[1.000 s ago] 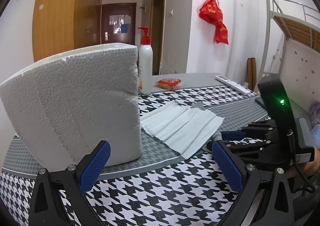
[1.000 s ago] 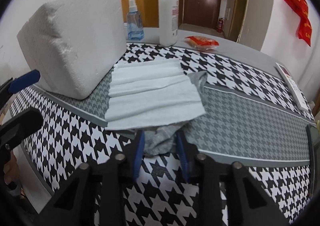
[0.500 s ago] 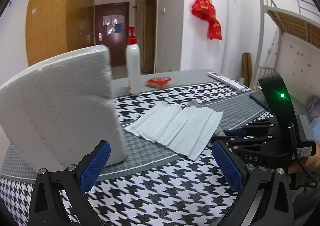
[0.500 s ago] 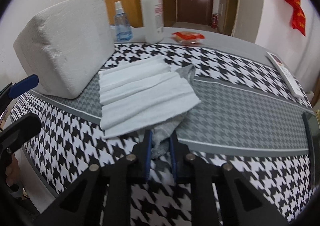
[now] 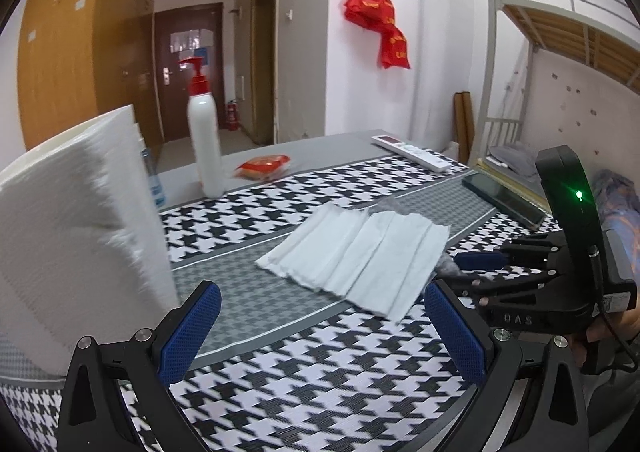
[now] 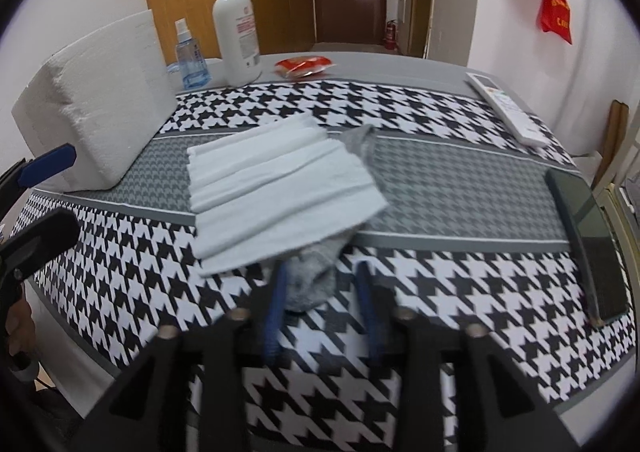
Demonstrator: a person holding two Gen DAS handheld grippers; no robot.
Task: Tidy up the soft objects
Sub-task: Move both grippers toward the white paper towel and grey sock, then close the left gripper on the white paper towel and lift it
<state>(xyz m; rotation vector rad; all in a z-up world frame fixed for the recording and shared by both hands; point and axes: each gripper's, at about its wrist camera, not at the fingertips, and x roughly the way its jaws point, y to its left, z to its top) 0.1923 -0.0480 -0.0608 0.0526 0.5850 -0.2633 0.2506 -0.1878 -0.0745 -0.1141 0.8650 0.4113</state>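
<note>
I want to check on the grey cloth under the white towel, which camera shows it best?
The right wrist view. There the grey cloth pokes out from under the white towel, between the open jaws of the right gripper, plus another corner behind the towel. The left wrist view shows only small blurred bits past the towel's edges.

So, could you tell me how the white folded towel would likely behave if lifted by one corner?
The white folded towel would probably flop and unfold, since its layers lie loose in soft creases. It looks light and thin. It overlaps the grey cloth, so lifting it may drag that along.
</note>
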